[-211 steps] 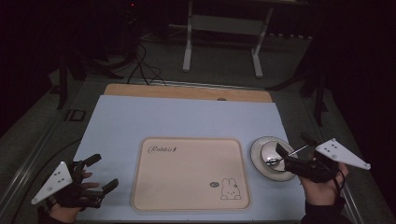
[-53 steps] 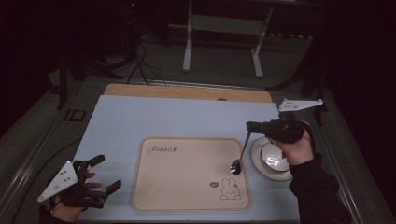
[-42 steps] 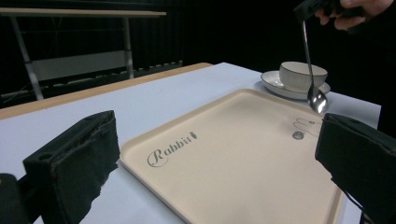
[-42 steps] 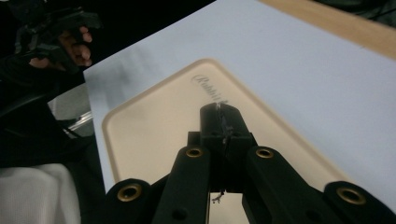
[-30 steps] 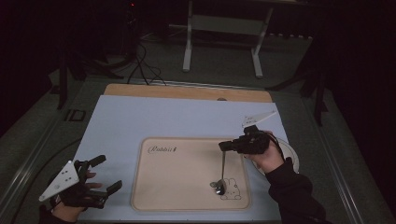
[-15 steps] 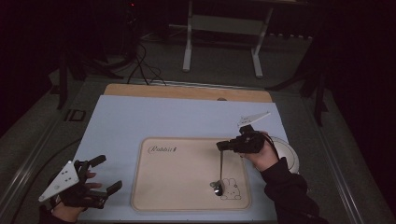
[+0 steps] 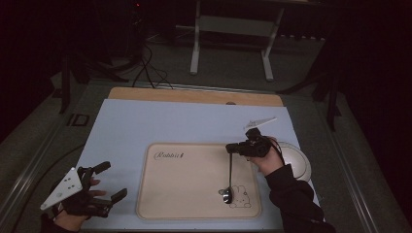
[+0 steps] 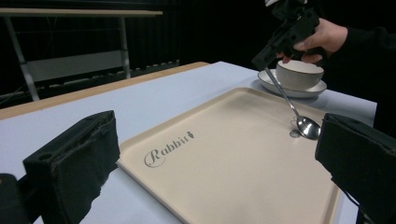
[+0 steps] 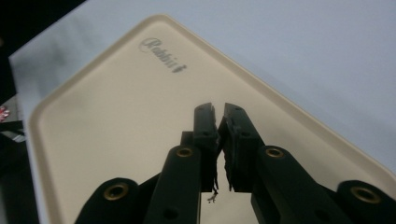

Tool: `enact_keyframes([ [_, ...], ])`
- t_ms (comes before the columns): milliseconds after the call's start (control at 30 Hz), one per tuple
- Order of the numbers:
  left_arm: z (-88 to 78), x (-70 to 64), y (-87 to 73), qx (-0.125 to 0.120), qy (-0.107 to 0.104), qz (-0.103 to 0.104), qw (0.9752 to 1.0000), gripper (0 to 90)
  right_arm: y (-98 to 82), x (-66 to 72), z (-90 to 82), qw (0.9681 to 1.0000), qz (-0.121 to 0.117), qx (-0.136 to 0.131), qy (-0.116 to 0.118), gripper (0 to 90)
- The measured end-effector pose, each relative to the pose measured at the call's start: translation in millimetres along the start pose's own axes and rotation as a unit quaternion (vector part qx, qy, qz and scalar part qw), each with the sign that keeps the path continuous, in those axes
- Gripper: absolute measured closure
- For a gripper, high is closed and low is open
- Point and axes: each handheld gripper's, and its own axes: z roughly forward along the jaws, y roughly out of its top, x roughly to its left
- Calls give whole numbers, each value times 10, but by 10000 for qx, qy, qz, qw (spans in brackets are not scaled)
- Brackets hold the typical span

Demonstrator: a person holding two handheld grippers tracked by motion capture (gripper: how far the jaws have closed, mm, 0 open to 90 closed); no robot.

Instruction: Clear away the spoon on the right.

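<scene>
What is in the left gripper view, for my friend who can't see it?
A hand's gripper holds a spoon by its handle, bowl resting on a cream tray. Behind sits a white cup on a saucer; two black fingers frame the front.

So the bench (image 7: 145, 121) has a pale blue top with a wooden strip along the far edge. Sitting straight on it: a cream tray (image 7: 194, 179) with "Rabbit" lettering, under the right gripper's fingers, and a white saucer (image 7: 301, 162) just beside the tray, behind those fingers.
</scene>
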Motion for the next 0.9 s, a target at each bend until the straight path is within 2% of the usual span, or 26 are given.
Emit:
enact_keyframes([
  [467,1,-5,1,8,1,24,10000,0,-82,-114,218,9980,303,282,-471,804],
  [733,-4,-8,3,-11,-2,31,10000,0,-112,-148,349,9974,395,363,-491,791],
  [767,-3,-8,3,-9,-7,27,10000,0,-135,-169,410,9965,452,447,-538,785],
  [900,-1,-8,2,7,-8,37,10000,0,-163,-199,471,9960,496,520,-531,785],
])
